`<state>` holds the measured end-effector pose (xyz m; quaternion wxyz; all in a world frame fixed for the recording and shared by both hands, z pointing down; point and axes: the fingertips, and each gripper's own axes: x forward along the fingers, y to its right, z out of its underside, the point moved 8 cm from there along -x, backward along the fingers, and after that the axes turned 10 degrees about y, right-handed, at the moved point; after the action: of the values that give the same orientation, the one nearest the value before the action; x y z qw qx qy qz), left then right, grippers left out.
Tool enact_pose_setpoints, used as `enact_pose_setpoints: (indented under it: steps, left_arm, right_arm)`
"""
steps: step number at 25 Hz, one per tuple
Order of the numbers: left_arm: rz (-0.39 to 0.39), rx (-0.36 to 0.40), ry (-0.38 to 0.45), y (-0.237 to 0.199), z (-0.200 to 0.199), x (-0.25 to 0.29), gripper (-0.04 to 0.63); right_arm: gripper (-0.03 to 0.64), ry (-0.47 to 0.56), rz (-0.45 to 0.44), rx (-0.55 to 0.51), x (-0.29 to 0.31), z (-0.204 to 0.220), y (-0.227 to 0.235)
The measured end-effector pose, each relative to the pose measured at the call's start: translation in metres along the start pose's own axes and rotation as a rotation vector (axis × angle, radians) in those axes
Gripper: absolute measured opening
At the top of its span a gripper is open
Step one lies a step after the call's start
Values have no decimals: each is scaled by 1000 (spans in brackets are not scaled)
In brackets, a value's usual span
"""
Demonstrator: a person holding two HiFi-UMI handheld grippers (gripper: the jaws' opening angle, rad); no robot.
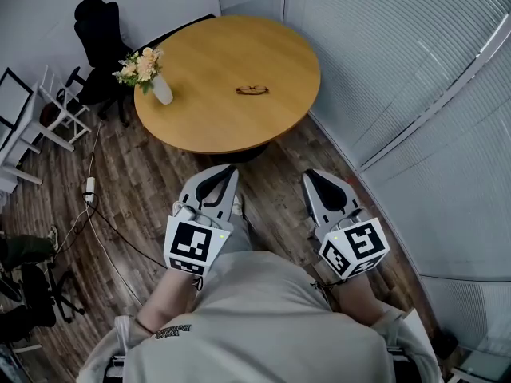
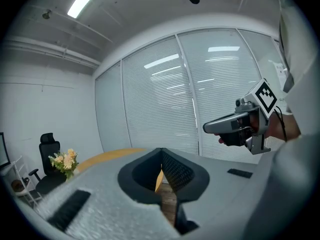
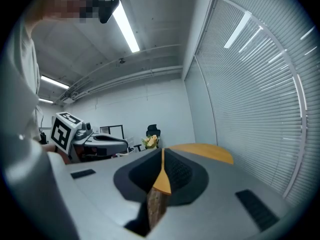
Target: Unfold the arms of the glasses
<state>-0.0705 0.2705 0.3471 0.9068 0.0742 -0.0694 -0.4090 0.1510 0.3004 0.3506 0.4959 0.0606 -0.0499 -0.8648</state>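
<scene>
The glasses (image 1: 252, 90) lie folded on the round wooden table (image 1: 207, 118), right of its middle and far ahead of both grippers. My left gripper (image 1: 227, 172) is held close to the person's body over the wooden floor, short of the table's near edge, jaws shut with nothing between them. To its right, my right gripper (image 1: 312, 175) is also shut and holds nothing. In the left gripper view the jaws (image 2: 161, 156) meet at the tip, with the right gripper (image 2: 235, 126) off to the side. The right gripper view shows its tip (image 3: 161, 153) likewise closed. The glasses appear in neither gripper view.
A white vase of flowers (image 1: 149, 74) stands at the table's left edge. Behind it is a black office chair (image 1: 100, 30), with white chairs (image 1: 48, 114) further left. Cables and a power strip (image 1: 89, 188) lie on the floor at left. Walls with blinds (image 1: 415, 70) curve round the right side.
</scene>
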Motion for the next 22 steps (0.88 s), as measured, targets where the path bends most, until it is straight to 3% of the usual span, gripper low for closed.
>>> enact_pose_setpoints:
  steps: [11, 22]
  left_arm:
    - [23, -26, -17, -49, 14, 43, 23]
    - [27, -60, -69, -140, 39, 94, 23]
  right_arm:
    - [37, -47, 17, 0, 57, 7, 19]
    - [37, -90, 20, -6, 164, 8, 36]
